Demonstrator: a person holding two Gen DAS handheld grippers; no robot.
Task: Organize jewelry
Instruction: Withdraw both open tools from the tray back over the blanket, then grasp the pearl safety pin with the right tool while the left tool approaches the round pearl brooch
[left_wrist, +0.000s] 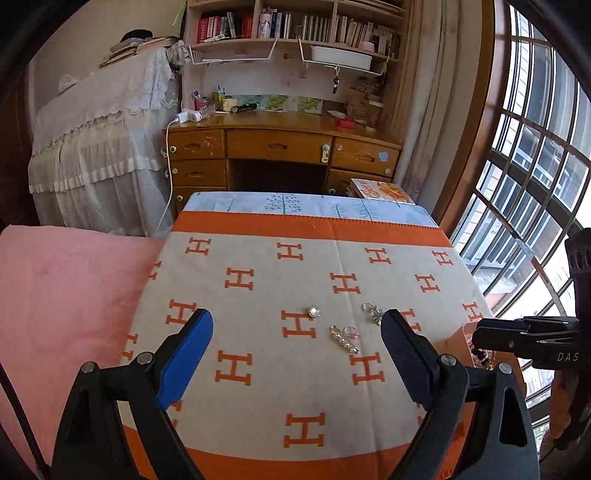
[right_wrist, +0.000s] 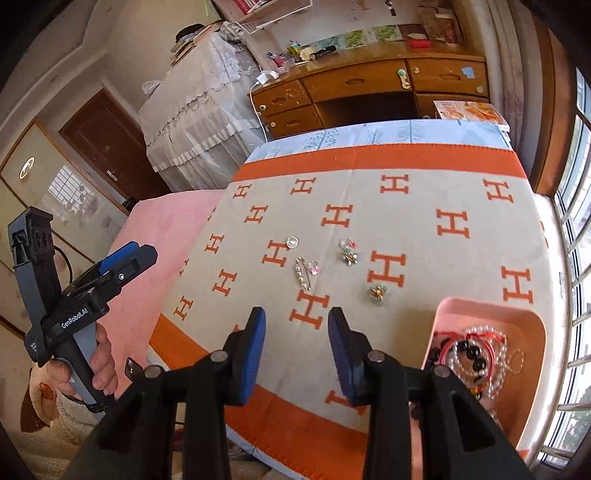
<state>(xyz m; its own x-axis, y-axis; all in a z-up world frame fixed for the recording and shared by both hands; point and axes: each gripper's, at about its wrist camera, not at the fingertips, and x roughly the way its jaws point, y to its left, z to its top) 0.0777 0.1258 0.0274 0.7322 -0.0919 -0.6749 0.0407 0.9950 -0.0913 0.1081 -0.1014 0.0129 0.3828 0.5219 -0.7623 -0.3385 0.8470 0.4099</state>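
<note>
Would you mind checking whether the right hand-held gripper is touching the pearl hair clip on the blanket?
Apart. In the right wrist view, bare blanket separates the right hand-held gripper from the pearl hair clip.

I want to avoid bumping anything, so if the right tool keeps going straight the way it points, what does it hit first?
Probably the bare H-patterned blanket. The right tool points at cloth just short of the gold flower brooch; depth is hard to judge.

The left hand-held gripper (left_wrist: 297, 354) had black arms, round silver screws and blue pads. The right hand-held gripper (right_wrist: 296, 354) looked the same. White letters, "GenRobot.AI", ran along one black body. The person's sleeve (right_wrist: 74, 410) was cream and knitted.
</note>
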